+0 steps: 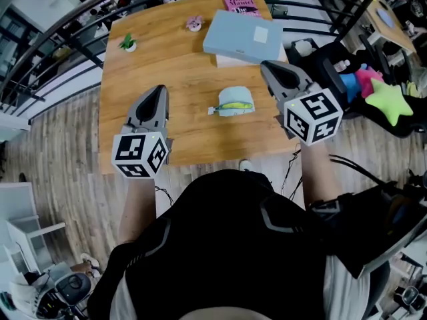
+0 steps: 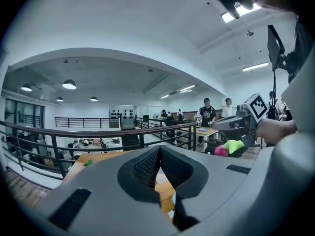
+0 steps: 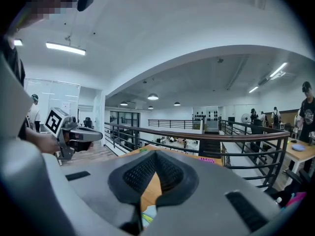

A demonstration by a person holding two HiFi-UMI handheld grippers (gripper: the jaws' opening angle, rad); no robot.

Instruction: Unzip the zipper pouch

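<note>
- The left tongs are held over the near left part of the wooden worktop, and the tips are pointed away from the person.
- In the left gripper view, the two jaws of the left tongs are seen pressed together, and nothing is held between them.
- The right tongs are held over the right edge of the worktop.
- In the right gripper view, the jaws of the right tongs are also closed on each other, with nothing in the grip.
- The zipper pouch, light blue with a yellow-green strip along it, is laid flat on the worktop between the two tongs, nearer to the right ones, and it is touched by neither.
- A small part of the pouch is seen low in the right gripper view, below the closed jaws.
- Behind the pouch, a flat blue box is placed on the worktop, and a pink book is partly covered by it.
- A small green plant and a small pink object are placed at the far side of the worktop, well apart from the pouch.
</note>
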